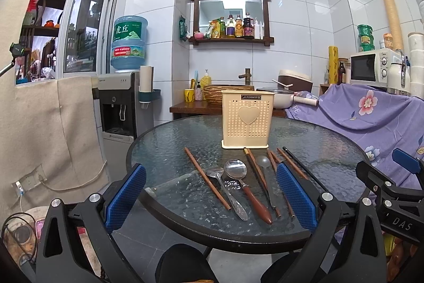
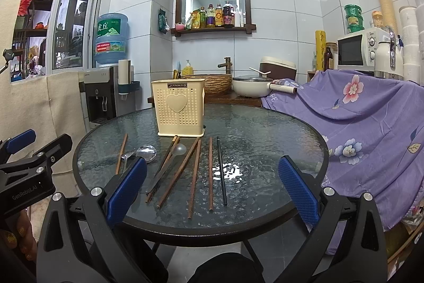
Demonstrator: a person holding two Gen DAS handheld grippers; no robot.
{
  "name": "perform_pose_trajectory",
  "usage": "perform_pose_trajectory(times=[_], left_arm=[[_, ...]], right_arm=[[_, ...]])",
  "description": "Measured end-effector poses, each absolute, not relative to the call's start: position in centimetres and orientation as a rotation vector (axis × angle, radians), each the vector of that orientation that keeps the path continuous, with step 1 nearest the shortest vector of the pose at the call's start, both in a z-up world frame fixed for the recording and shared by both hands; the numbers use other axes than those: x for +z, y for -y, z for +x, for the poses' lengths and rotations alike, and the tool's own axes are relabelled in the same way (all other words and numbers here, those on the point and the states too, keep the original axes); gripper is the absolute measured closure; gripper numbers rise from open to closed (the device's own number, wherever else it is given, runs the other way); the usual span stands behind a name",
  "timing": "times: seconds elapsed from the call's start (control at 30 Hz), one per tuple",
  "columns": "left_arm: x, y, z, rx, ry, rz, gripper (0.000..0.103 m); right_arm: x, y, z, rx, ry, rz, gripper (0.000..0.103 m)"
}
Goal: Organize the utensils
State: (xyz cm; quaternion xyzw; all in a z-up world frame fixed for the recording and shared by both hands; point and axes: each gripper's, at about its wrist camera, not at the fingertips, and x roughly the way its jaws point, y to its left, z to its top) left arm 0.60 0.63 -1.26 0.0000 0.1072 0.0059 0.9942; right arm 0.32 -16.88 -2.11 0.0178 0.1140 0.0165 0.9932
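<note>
Beyond both grippers' spread, empty fingers (image 1: 127,192), utensils (image 1: 239,184) on glass table (image 1: 169,139), before holder (image 1: 247,119).

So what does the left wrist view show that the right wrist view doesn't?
Left wrist only: the full wooden-handled spoon and all-metal spoon; in the right view the near finger hides their handles.

Right wrist only: the whole black chopstick and the brown chopsticks beside it, laid clear on the glass.

Both: the cream utensil holder standing upright behind the row, the round glass table, and both grippers open, holding nothing: left gripper, right gripper.
</note>
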Motion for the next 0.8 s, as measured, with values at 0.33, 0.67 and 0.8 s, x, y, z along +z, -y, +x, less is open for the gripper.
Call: perform_pose_trajectory(times=[0.33,0.67,0.8], left_arm=[[-0.97,-0.42,0.47,0.010,-0.215,0.003,0.006],[-0.85,-0.36,0.48,0.010,-0.219,0.002,0.006],[-0.86,-0.37,0.47,0.009,-0.219,0.003,0.006]], right_arm=[[-2.10,16.83,0.34,0.034,-0.229,0.036,0.005],[-2.09,16.84,0.35,0.034,-0.229,0.035,0.005],[-2.11,16.83,0.34,0.033,-0.229,0.035,0.005]])
